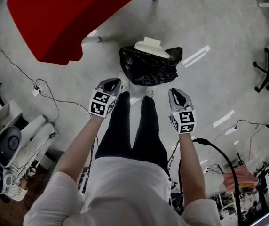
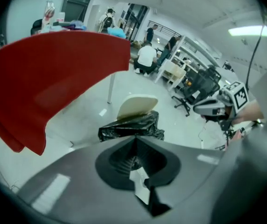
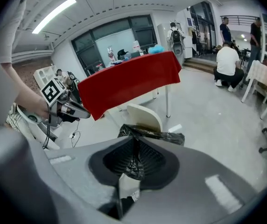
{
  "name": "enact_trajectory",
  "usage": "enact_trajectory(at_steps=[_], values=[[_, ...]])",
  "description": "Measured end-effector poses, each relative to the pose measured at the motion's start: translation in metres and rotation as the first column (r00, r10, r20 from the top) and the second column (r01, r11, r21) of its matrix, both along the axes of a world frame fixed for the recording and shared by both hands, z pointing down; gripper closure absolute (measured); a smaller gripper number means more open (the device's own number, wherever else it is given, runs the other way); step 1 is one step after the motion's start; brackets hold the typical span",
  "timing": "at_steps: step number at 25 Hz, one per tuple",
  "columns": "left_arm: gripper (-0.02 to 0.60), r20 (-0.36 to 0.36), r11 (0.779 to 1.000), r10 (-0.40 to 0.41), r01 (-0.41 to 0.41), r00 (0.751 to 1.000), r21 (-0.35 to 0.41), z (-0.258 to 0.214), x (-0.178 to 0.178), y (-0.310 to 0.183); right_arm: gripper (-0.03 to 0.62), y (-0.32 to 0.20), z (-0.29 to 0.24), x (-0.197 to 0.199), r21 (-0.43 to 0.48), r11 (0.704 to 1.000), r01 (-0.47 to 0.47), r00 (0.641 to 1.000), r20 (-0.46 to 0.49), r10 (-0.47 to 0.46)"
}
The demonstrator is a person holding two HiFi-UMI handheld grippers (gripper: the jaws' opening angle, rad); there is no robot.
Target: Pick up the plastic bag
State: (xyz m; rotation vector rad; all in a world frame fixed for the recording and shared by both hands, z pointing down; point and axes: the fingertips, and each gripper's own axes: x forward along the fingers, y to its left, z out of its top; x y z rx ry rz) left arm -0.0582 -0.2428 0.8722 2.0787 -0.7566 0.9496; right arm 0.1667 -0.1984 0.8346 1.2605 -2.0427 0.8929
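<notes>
The black plastic bag [image 1: 148,68] sits on the floor [image 1: 219,27], a cream chair seat [image 1: 152,47] touching its top, near the red surface [image 1: 64,18]. The left tool [image 1: 112,85] and the right tool [image 1: 179,97] hover just beside the bag, both with jaws together and empty.

The person wears a white short-sleeved top [image 1: 125,187] and black trousers [image 1: 125,131]. The left gripper [image 1: 117,84] and the right gripper [image 1: 173,93] are grey with glossy dark shells, each bearing a white cube [image 1: 101,103] of black square markers. A black cable [image 1: 226,160] loops from the right one.
</notes>
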Motion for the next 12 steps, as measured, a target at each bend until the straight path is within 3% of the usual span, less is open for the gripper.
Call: enact_trajectory(at_steps=[7,12], values=[[0.518,0.097,0.99,-0.04,0.053,0.994,-0.127,0.124,0.003,-0.004,0.526,-0.01,0.119,0.007,-0.1,0.993,-0.057,0.998,-0.012,0.056],[0.45,0.142,0.953,-0.104,0.14,0.984,-0.269,0.2,0.012,-0.002,0.47,-0.009,0.197,0.019,-0.167,0.983,-0.08,0.995,-0.065,0.07]])
